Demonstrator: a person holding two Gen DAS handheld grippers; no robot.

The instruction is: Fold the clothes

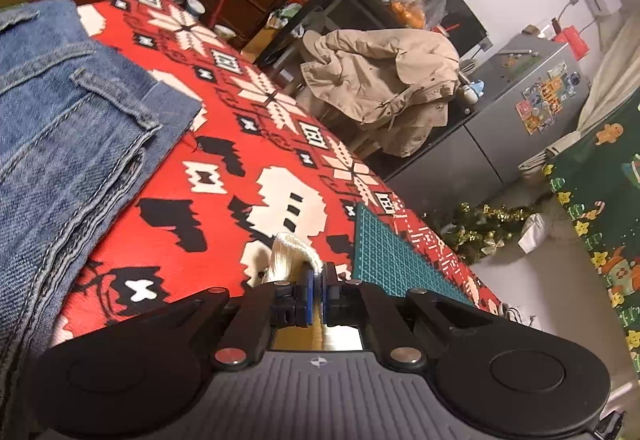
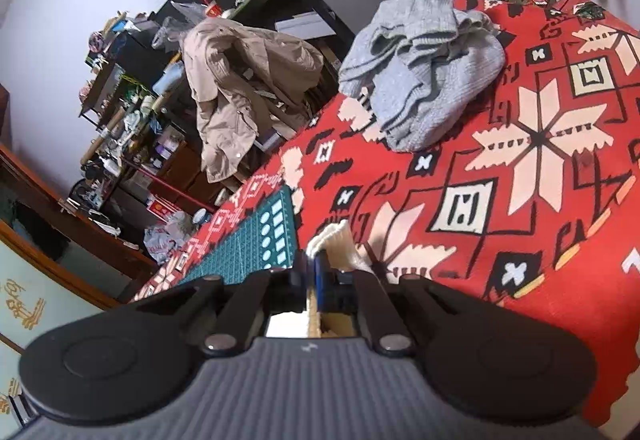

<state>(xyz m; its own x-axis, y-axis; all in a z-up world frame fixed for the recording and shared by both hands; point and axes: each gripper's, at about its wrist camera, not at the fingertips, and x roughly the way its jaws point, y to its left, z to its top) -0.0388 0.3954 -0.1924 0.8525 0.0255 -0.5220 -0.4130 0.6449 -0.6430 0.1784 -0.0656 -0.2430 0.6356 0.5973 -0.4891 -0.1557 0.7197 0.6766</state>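
The left claw [image 1: 318, 290] was squeezed tight on a cream knit cloth [image 1: 291, 254]. The soft cloth poked out between its blue pads and stood up a little past the tips. The right claw [image 2: 314, 274] was squeezed tight on the same kind of cream knit cloth [image 2: 340, 246], which stuck out in front of it too. I could not tell if both claws held one piece.

Under both claws lay a counter with a red patterned cover [image 1: 224, 144] full of white stars and black shapes. A green cutting mat [image 1: 390, 260] lay flat on the cover just beside the left claw, near the counter's edge. The right wrist view showed the mat [image 2: 256, 240] next to the right claw as well.

A little farther off, blue jeans [image 1: 68, 112] lay on the cover, left in the left wrist view. In the right wrist view, a gray sweater [image 2: 424, 64] sat in a crumpled heap near the far edge of the counter.

Past the counter, a tan coat [image 1: 384, 80] hung over something. Behind it stood dark shelves [image 2: 132, 108] packed with small things, and a gray fridge [image 1: 528, 96] with stickers.
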